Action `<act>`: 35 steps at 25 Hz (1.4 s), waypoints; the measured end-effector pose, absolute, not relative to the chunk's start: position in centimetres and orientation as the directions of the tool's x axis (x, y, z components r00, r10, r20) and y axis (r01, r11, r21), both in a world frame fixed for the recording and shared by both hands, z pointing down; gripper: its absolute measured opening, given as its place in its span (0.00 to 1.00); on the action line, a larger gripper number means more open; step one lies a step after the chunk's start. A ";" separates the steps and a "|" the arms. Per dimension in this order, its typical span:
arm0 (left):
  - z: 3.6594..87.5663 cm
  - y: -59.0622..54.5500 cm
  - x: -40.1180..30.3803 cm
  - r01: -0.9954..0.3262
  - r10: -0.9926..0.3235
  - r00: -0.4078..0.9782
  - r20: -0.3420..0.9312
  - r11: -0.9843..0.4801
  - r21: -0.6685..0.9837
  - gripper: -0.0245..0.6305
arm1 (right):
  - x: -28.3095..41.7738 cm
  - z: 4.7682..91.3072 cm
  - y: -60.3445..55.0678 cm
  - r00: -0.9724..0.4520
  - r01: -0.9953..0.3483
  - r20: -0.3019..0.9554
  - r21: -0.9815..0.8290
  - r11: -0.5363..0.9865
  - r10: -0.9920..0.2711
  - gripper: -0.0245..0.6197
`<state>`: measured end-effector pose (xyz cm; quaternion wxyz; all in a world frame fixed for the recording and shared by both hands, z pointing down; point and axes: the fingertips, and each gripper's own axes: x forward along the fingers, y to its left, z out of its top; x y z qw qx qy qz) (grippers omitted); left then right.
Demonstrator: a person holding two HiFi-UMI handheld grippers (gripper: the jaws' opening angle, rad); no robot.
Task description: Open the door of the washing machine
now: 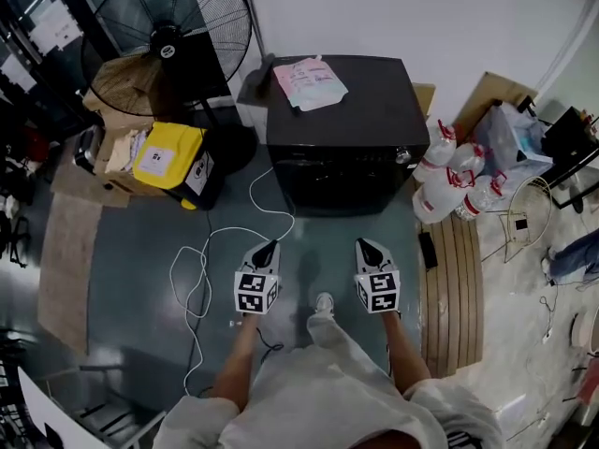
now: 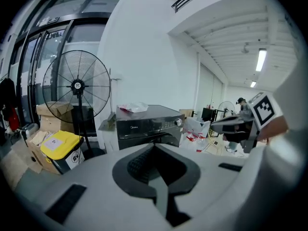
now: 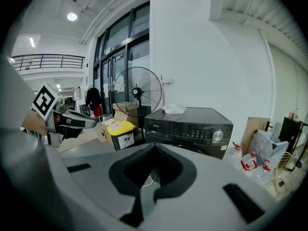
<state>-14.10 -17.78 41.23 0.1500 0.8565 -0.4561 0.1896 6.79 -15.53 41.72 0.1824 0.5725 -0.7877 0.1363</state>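
Observation:
The black washing machine [image 1: 337,129] stands against the white wall, its dark front door [image 1: 342,183] facing me and closed. In the head view my left gripper [image 1: 270,248] and right gripper [image 1: 365,245] hang side by side over the grey floor, a short way in front of the door and touching nothing. Both have their jaws shut with nothing between them. The left gripper view shows the machine [image 2: 147,124] ahead past the shut left gripper [image 2: 155,146]. In the right gripper view its control knob [image 3: 218,135] shows beyond the shut right gripper [image 3: 155,146].
A pedestal fan [image 1: 173,26] and a yellow-lidded box [image 1: 168,157] with cardboard boxes stand left of the machine. Water bottles [image 1: 454,181] and wooden boards [image 1: 459,279] lie to its right. A white cable [image 1: 201,269] loops across the floor. A plastic-wrapped paper [image 1: 309,82] lies on the machine's top.

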 end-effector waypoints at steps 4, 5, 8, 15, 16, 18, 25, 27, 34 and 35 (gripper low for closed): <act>42.4 -20.6 -12.8 -0.844 -0.721 0.498 0.482 -0.531 0.077 0.05 | 7.8 43.1 -18.8 -0.302 -0.944 0.459 -0.020 0.330 -0.836 0.04; 42.6 -21.3 -12.6 -0.847 -0.722 0.493 0.485 -0.527 0.076 0.05 | 7.9 43.5 -19.6 -0.309 -0.942 0.461 -0.024 0.336 -0.832 0.04; 43.2 -23.2 -12.3 -0.856 -0.728 0.477 0.493 -0.513 0.071 0.05 | 8.3 44.3 -21.6 -0.330 -0.934 0.467 -0.037 0.354 -0.820 0.04; 45.1 -27.2 -11.9 -0.862 -0.727 0.457 0.514 -0.504 0.053 0.05 | 8.4 46.6 -25.6 -0.359 -0.923 0.485 -0.057 0.380 -0.798 0.04; 45.5 -27.6 -11.8 -0.862 -0.724 0.457 0.517 -0.504 0.055 0.05 | 8.4 47.0 -26.0 -0.362 -0.922 0.488 -0.060 0.383 -0.795 0.04; 46.3 -28.3 -11.6 -0.861 -0.718 0.459 0.523 -0.505 0.060 0.05 | 8.3 47.8 -26.7 -0.365 -0.920 0.494 -0.064 0.386 -0.789 0.04; 49.7 -30.3 -11.3 -0.845 -0.691 0.485 0.536 -0.528 0.083 0.05 | 7.7 50.3 -28.7 -0.354 -0.925 0.510 -0.067 0.374 -0.784 0.04; 50.8 -31.0 -11.3 -0.837 -0.682 0.495 0.538 -0.541 0.084 0.05 | 7.5 51.1 -29.1 -0.346 -0.928 0.516 -0.063 0.368 -0.784 0.04; 54.6 -32.5 -12.0 -0.815 -0.650 0.523 0.551 -0.571 0.099 0.05 | 6.3 54.5 -29.4 -0.327 -0.934 0.543 -0.063 0.351 -0.774 0.04; 55.1 -32.7 -12.1 -0.813 -0.646 0.525 0.553 -0.573 0.102 0.05 | 6.2 54.9 -29.5 -0.325 -0.936 0.545 -0.065 0.347 -0.773 0.04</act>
